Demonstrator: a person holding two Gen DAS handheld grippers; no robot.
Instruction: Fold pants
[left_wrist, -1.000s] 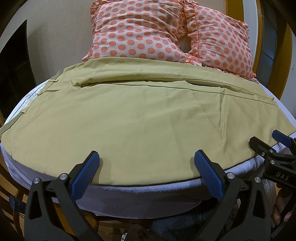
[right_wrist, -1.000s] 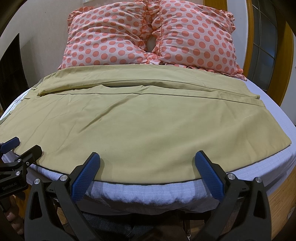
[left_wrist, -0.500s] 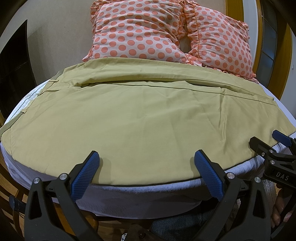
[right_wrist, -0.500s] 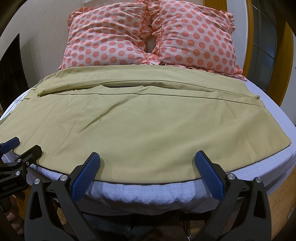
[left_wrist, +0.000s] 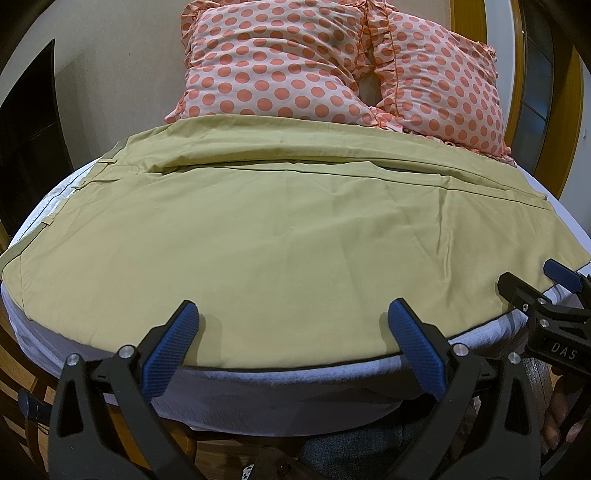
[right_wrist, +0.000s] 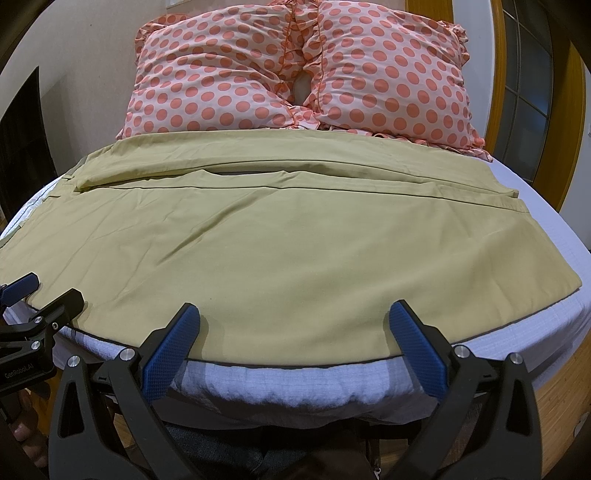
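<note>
Khaki pants (left_wrist: 280, 236) lie spread flat across the bed, waistband at the left, leg hems at the right; they also show in the right wrist view (right_wrist: 280, 243). My left gripper (left_wrist: 291, 325) is open and empty, hovering at the near edge of the pants. My right gripper (right_wrist: 291, 325) is open and empty at the same near edge, further right. Each gripper shows at the side of the other's view: the right one (left_wrist: 546, 295), the left one (right_wrist: 33, 306).
Two pink polka-dot pillows (right_wrist: 295, 74) lean against the wall behind the pants. The bed has a white sheet (right_wrist: 295, 384) with its near edge just below the grippers. A wooden door frame (right_wrist: 517, 92) stands at the right.
</note>
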